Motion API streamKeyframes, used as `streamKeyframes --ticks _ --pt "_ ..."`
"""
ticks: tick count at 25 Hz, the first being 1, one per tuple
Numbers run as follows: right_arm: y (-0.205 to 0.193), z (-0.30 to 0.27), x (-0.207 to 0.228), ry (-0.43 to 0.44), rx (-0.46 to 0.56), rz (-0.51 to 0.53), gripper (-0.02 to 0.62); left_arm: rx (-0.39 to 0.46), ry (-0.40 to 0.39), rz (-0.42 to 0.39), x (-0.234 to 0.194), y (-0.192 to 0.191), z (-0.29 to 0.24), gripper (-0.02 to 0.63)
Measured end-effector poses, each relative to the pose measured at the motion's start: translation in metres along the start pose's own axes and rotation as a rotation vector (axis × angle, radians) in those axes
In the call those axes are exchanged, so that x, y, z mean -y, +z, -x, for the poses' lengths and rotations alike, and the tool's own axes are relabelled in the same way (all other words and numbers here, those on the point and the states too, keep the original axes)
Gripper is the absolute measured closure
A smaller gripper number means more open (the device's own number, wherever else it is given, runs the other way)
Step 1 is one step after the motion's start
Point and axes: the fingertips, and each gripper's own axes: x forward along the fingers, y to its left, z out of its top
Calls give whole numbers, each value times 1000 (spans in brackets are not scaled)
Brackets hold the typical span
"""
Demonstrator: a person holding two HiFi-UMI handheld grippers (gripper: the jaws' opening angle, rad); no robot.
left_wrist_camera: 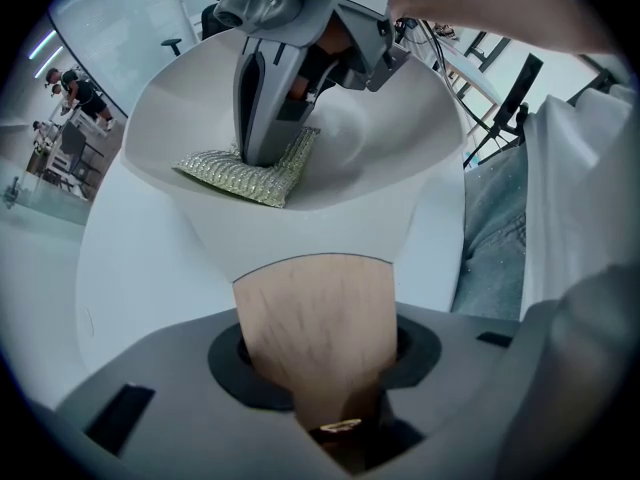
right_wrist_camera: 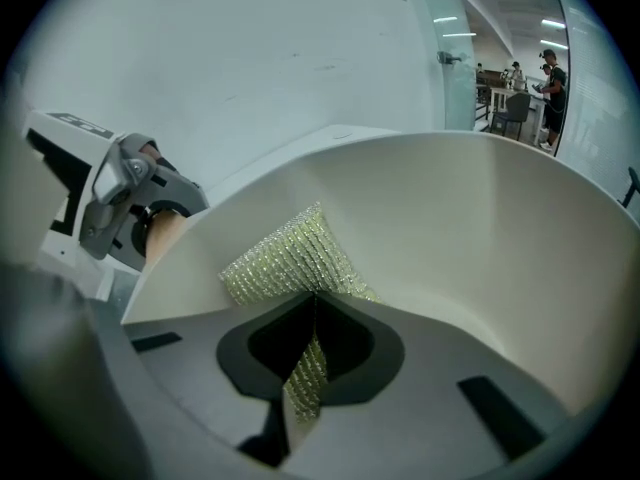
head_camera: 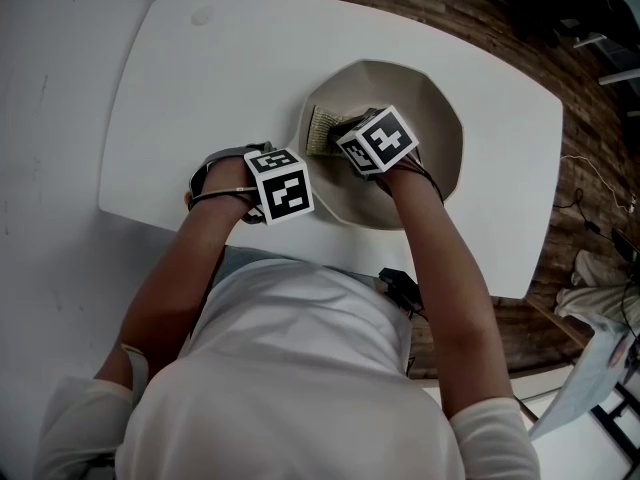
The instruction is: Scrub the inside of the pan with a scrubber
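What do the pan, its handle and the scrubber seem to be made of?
The pan has a smooth, matte off-white surface, perhaps an enamel or ceramic coating; the base under it cannot be told. The handle looks like wood: light brown with fine grain lines. The scrubber is a woven mesh of glittering yellow-green threads, probably metallic or plastic fibre.

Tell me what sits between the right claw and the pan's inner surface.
The scrubber: the right claw pinches it, and it lies flat on the inside of the pan. The left gripper view shows this best.
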Motion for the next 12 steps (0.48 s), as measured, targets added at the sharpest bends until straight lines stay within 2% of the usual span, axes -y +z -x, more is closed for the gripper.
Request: streamKeyframes --ticks 12 --pt "-23 2 -29 130 -129 20 569 -5 12 30 -1 1 -1 439"
